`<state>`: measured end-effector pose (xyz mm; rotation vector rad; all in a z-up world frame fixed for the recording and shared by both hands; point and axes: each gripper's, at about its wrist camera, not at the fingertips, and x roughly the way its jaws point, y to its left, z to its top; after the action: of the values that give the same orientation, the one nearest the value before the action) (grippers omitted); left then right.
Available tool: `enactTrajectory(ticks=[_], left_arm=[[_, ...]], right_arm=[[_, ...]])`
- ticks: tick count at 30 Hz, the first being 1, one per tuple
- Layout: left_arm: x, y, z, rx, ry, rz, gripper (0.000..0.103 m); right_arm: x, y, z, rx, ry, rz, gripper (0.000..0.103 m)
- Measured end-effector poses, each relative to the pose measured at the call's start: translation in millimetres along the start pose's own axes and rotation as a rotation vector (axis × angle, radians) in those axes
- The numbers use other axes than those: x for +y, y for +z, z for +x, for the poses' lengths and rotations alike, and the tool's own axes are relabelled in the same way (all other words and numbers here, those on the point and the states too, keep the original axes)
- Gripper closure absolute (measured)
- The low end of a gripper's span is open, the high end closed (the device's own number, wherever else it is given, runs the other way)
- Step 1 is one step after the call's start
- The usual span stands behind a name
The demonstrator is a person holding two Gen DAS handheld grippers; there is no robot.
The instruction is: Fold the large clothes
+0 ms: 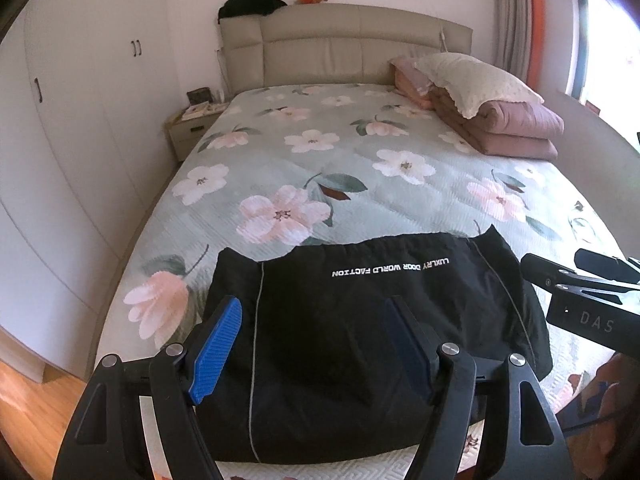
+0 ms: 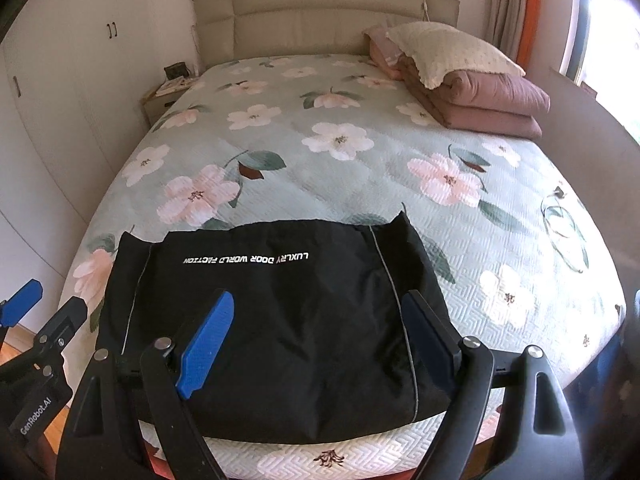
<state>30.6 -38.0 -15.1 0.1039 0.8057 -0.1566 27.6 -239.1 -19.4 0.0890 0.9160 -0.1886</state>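
A black garment [image 1: 360, 320] lies folded into a compact block at the near end of the bed [image 1: 320, 160], close to the foot edge, with a line of white lettering across its top reading upside down from here. Its far edge is slightly bowed with small raised corners; grey piping runs down each side. The left gripper [image 1: 316, 344] hovers above the garment's near half, jaws spread wide and holding nothing. The right gripper [image 2: 320, 340] sits likewise over the garment's right half, jaws apart and empty. Beyond the garment the floral bedspread [image 2: 320, 140] stretches flat toward the headboard [image 2: 320, 12]. A folded quilt [image 2: 480, 100] topped by a pillow [image 2: 452, 52] occupies the far right corner, well apart from the garment.
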Motion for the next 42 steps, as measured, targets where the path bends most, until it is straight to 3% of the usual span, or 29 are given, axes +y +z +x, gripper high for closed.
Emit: enactTrajectory(ticks=[42], left_arm=[[-7, -7, 7, 0.026, -0.002, 0.015, 0.028]], right_arm=[[-2, -14, 9, 0.039, -0.010, -0.005, 0.016]])
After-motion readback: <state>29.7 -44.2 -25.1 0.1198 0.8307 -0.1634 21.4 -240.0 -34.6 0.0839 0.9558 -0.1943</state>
